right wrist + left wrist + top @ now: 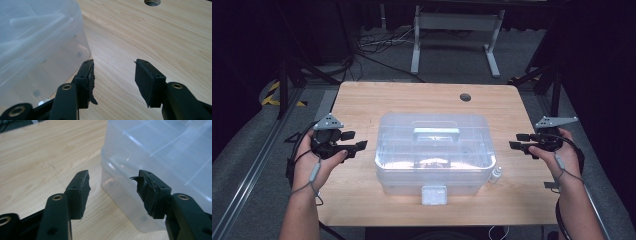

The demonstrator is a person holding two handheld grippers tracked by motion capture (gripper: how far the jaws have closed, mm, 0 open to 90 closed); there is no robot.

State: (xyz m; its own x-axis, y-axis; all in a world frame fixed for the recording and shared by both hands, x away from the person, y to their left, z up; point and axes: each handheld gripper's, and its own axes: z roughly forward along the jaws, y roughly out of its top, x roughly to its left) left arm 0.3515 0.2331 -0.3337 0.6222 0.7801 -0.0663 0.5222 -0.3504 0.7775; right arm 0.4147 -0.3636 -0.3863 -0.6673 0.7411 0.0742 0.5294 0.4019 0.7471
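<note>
So the big clear plastic storage box with the snap-on lid [434, 152] sits square in the middle of the pale wooden bench [362, 100], long side toward the person, front latch [434, 195] facing the near edge. The left tongs [357, 143] hang just off its left end and the right tongs [515, 141] off its right end, both gaping wide with nothing between the pads — neither one is touching the box yet. My guess is this thing is light for its size, since it looks mostly empty through the walls, but it's bulky and the plastic is smooth and glossy, so the pads could slide on it. The walls probably flex a bit if you squeeze them flat-on, and they're far too wide to pinch anyway. I'd go for something with an edge: the overhanging lid rim at each end, one set of tongs per side, or the moulded handle on top of the lid [436, 133] if the latch holds. There's a small white bottle-like thing [496, 173] right against the front right corner — easy to knock over when lifting.
</note>
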